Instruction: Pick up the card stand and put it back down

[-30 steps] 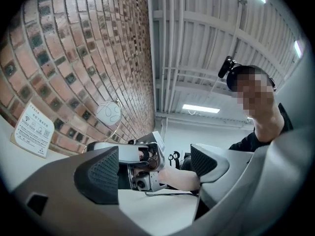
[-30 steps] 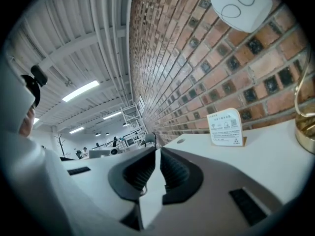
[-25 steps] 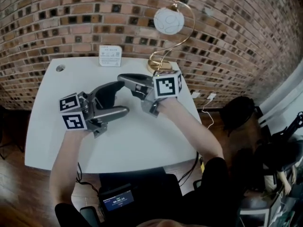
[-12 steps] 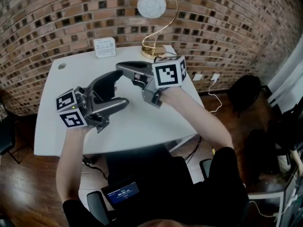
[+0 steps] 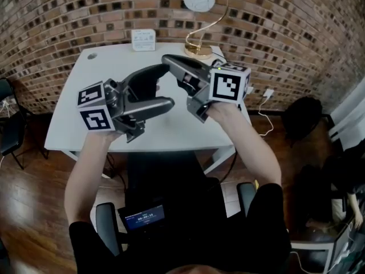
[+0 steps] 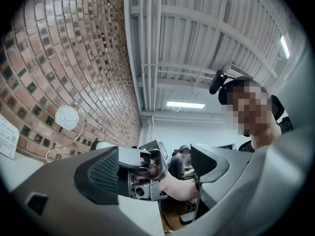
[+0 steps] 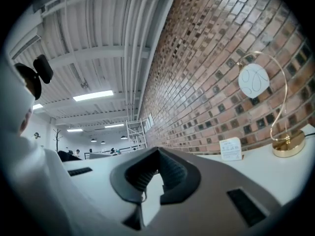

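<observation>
Lifted higher, left gripper (image 5: 168,85), right gripper (image 5: 169,61) level

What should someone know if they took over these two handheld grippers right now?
Left gripper: jaws apart, nothing between them.
Right gripper: jaws shut, empty.
Both are held in the air above the white table, near its middle.
The card stand stands upright at the table's far edge against the brick wall, to the left of the lamp. Neither gripper touches it.
Done: nothing that shows. These views cannot tell whether the stand was already lifted and returned.
Left, if not yet done: reach to the far edge, close a gripper on the stand, lift it and set it back down.
</observation>
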A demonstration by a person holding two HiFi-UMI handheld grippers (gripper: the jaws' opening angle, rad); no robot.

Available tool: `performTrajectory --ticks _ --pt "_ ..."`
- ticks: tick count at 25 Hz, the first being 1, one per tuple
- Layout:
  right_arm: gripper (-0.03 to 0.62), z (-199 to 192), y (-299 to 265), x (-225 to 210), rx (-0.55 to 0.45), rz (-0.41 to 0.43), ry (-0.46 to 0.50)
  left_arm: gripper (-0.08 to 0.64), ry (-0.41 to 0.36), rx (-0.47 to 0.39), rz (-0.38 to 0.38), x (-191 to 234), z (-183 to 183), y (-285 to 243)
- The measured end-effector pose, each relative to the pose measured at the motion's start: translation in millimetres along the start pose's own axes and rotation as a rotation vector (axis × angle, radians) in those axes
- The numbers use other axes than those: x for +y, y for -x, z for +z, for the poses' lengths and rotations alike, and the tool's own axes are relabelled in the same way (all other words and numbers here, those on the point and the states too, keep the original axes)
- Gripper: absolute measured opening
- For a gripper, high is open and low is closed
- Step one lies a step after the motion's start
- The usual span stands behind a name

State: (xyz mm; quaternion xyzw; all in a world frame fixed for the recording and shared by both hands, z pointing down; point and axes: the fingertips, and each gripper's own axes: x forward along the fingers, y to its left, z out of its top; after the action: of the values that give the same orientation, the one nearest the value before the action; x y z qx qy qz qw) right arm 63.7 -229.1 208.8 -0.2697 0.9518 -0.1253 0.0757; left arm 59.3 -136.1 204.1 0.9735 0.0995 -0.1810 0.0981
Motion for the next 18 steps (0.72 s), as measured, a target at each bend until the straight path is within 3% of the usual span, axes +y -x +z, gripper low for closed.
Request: performTrajectory --ticks 8,18 --pt "0.002 0 34 15 -0.099 0.019 -0.017 0.451 0.014 0.044 -0.001 -25 -12 -25" --pt "0.000 -4 51 22 -0.117 0.021 0.022 0.451 0.030 0.045 0.000 -35 -22 -34"
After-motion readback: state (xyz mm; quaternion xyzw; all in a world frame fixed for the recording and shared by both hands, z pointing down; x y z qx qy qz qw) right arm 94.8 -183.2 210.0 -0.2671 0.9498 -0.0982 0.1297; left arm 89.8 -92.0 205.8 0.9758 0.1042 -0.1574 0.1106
